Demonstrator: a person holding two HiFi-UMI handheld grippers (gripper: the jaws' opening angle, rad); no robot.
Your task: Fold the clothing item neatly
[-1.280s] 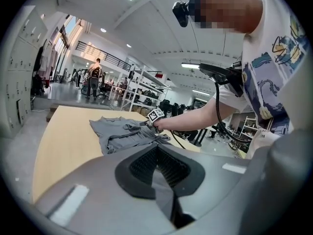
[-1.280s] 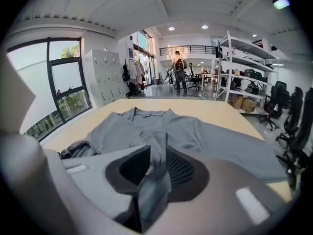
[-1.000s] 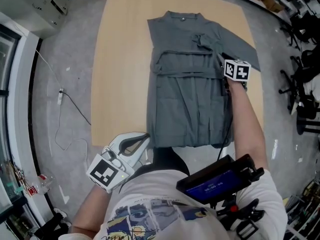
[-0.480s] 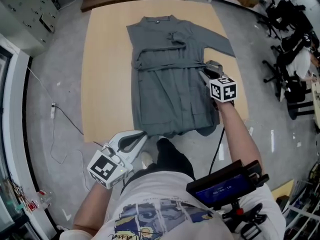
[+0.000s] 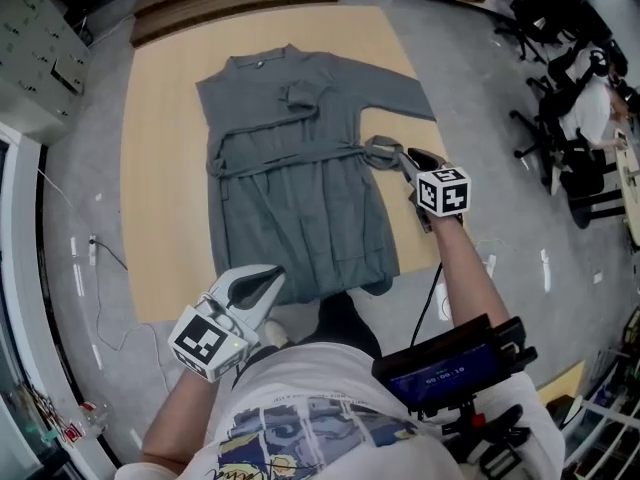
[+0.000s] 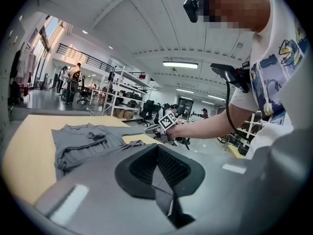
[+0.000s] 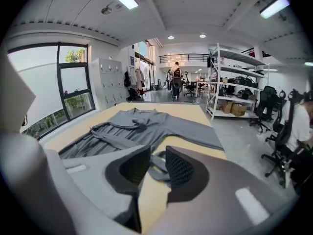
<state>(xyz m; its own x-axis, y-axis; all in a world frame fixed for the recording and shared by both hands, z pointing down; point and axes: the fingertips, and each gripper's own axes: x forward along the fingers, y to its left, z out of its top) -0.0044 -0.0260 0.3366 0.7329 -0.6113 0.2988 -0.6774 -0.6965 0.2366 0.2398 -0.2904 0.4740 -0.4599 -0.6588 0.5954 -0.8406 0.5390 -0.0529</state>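
A grey robe-like garment (image 5: 290,198) lies flat on the wooden table (image 5: 160,168), collar at the far end and a belt across its waist. My right gripper (image 5: 395,156) is near the table's right edge, shut on the belt's loose end (image 5: 378,151), which is drawn out past the garment's side. In the right gripper view the grey belt fabric (image 7: 157,164) sits pinched between the pads, with the garment (image 7: 132,124) spread beyond. My left gripper (image 5: 272,278) hangs shut and empty at the near table edge, by the hem. Its pads (image 6: 168,168) meet with nothing between them.
The garment's right sleeve (image 5: 395,93) stretches toward the table's right edge. Office chairs (image 5: 560,38) stand on the floor to the right, a cable (image 5: 95,258) trails on the floor at the left. Shelving (image 7: 234,82) lines the room's right side.
My right gripper has moved from over the garment's waist out to the table's right edge, drawing the belt end with it. The left gripper has stayed by the near edge.
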